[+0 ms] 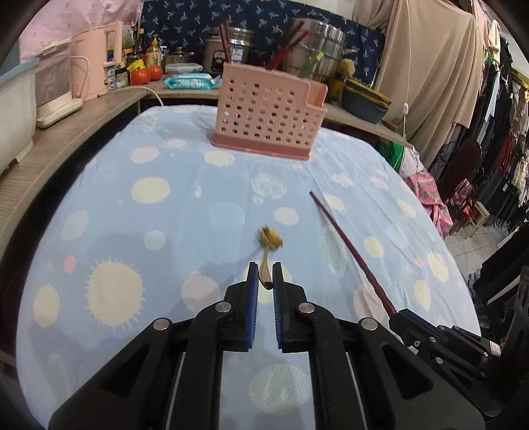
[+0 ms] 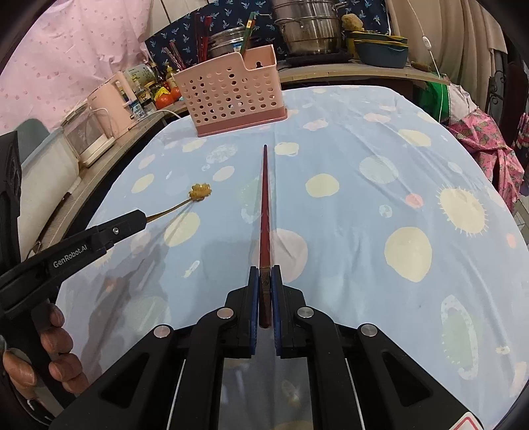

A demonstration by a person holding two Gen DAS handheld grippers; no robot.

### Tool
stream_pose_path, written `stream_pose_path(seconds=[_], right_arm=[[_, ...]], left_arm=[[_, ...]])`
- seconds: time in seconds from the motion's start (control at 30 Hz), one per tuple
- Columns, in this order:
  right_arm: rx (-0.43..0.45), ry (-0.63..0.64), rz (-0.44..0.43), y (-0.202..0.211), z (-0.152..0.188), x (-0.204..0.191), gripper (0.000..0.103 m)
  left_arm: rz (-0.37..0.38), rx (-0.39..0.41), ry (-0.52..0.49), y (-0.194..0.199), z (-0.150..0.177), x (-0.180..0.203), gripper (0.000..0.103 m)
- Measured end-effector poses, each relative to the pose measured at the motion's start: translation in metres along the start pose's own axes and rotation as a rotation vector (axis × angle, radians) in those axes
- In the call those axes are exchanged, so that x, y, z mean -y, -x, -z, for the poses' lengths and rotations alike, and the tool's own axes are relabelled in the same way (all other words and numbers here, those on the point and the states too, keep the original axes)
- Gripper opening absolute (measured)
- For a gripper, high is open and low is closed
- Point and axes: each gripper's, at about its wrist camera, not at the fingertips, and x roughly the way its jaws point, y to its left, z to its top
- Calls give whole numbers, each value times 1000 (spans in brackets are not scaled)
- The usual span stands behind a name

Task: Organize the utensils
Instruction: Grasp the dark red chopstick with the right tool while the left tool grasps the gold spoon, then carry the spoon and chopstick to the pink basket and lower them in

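Observation:
A pink perforated utensil basket stands at the far side of the table and also shows in the right wrist view; several red chopsticks stick up from it. My left gripper is shut on the handle of a gold flower-shaped spoon, held above the cloth; the spoon and the left gripper show at the left of the right wrist view. My right gripper is shut on dark red chopsticks that point toward the basket; they also show in the left wrist view.
The table wears a light blue cloth with yellow dots. A shelf behind holds a pink kettle, tomatoes, steel pots and a blue tub. Clothes hang at the right.

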Motion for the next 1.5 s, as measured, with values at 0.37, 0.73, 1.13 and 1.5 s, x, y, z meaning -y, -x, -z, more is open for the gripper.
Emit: stream_pose_path(seconds=[0.37, 0.73, 1.13, 1.5], right_arm=[[120, -3, -45, 40, -42, -5, 7], [271, -40, -100, 70, -113, 2, 7], [411, -46, -130, 76, -208, 0, 7], [592, -67, -96, 83, -318, 3, 7]], left_arm=[[-18, 62, -4, 24, -39, -9, 1], [-23, 149, -28, 43, -90, -7, 1], [-14, 214, -33, 37, -165, -6, 1], [-52, 311, -54, 25, -254, -4, 1]])
